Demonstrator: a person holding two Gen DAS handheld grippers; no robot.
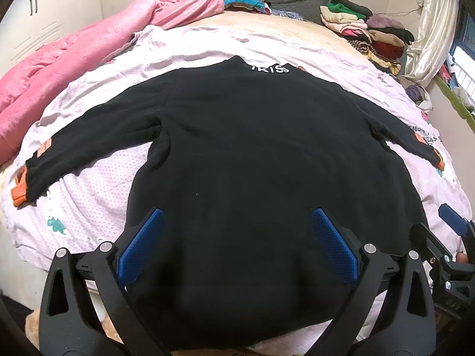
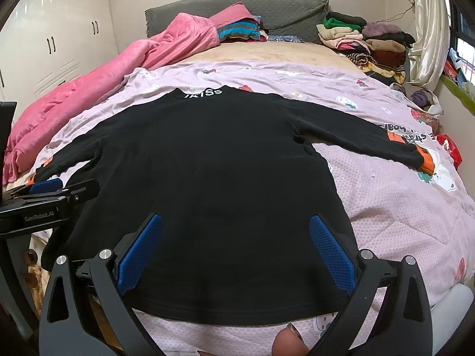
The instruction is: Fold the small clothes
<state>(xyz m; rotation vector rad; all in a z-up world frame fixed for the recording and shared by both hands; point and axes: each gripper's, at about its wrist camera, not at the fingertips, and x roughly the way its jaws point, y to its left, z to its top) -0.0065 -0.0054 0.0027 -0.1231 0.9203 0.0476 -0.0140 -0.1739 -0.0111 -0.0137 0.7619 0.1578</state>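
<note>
Two grippers are hovering over the near hem of a black sweater [image 1: 252, 154] that is lying flat, back side up, on a lilac printed bedsheet [image 1: 98, 195]. Both sleeves are stretching outward, each ending in an orange cuff [image 1: 19, 194]; white lettering is showing at the collar [image 2: 203, 93], which is pointing toward the grey headboard [image 2: 237, 9].

Left gripper [image 1: 236, 247]: jaws are standing wide apart, blue pads [image 1: 139, 246] framing the lower body of the sweater, nothing between them. It is sitting toward the sweater's left half, and the right gripper's blue tip is peeking in at the right edge of its view.

Right gripper [image 2: 236, 252]: jaws are likewise spread wide, holding nothing, pads [image 2: 332, 255] hanging above the hem on the sweater's right half. The left gripper's black body is showing at the left edge of this view, just beside the sweater's side seam.

Surroundings: a pink blanket [image 1: 74, 59] is bunching along the left side of the bed, a pile of folded clothes [image 2: 365, 41] is sitting at the far right corner, and white wardrobe doors [image 2: 59, 35] are standing beyond the blanket.
</note>
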